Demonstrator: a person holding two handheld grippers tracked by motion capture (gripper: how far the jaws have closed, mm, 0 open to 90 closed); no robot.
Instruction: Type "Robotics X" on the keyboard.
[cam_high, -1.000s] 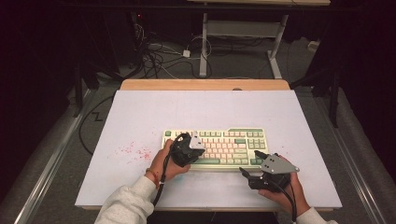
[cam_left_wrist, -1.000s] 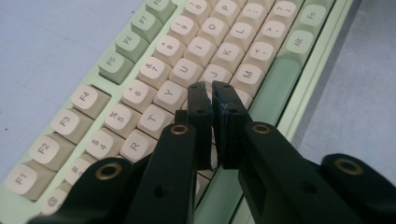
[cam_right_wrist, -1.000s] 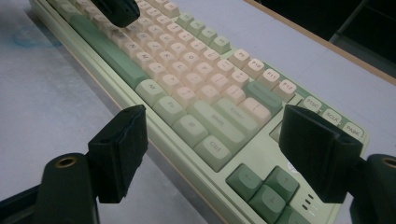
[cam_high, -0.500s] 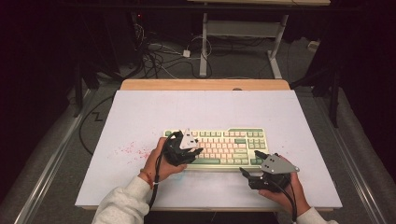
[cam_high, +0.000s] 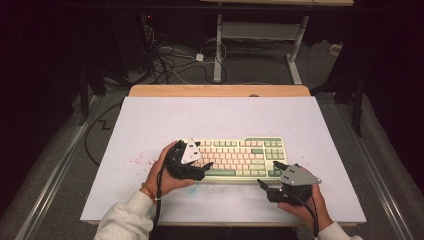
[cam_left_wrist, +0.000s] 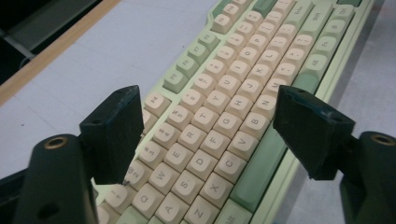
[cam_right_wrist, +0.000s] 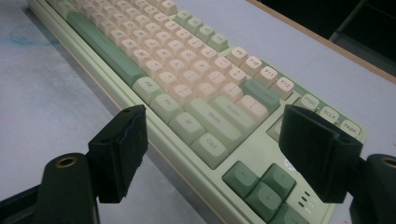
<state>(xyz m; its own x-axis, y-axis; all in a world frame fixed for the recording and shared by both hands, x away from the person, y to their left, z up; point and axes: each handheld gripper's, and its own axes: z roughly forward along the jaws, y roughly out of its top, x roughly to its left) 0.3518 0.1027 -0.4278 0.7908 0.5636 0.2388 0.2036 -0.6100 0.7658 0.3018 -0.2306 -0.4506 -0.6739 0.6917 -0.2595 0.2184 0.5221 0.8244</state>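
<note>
Keyboard (cam_high: 240, 157) left end under left tongs (cam_high: 202, 167)

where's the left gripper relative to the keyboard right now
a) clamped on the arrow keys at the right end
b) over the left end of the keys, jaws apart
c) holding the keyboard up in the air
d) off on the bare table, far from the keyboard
b: the left gripper hangs over the left end of the keyboard, and the left gripper view shows its jaws wide apart above the letter keys with nothing between them.
</note>
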